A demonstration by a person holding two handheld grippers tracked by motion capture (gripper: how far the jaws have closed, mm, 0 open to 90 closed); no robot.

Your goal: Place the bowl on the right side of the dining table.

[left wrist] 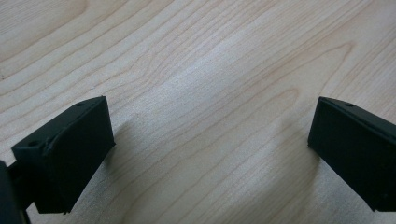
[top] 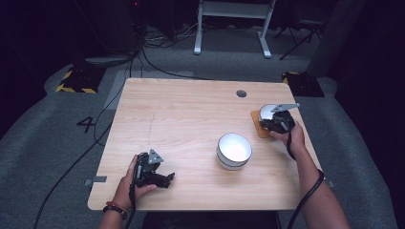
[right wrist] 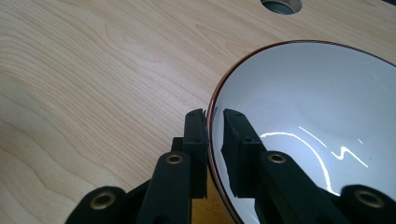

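A small white bowl point(top: 267, 111) with a dark red rim sits over a brown mat point(top: 257, 126) at the table's right edge. My right gripper point(top: 266, 119) is shut on its rim. In the right gripper view one jaw is outside and one inside the bowl point(right wrist: 308, 93), and the gripper point(right wrist: 214, 116) pinches the near rim. A larger white bowl point(top: 234, 150) stands alone in the middle right of the table. My left gripper point(top: 168, 179) rests near the front left, open, its jaws wide apart over bare wood point(left wrist: 210, 121).
The light wooden table point(top: 181, 114) has a round cable hole point(top: 241, 93) at the back right, also seen as the hole point(right wrist: 281, 5) beyond the held bowl. Cables and a desk frame point(top: 234, 19) lie on the grey floor behind.
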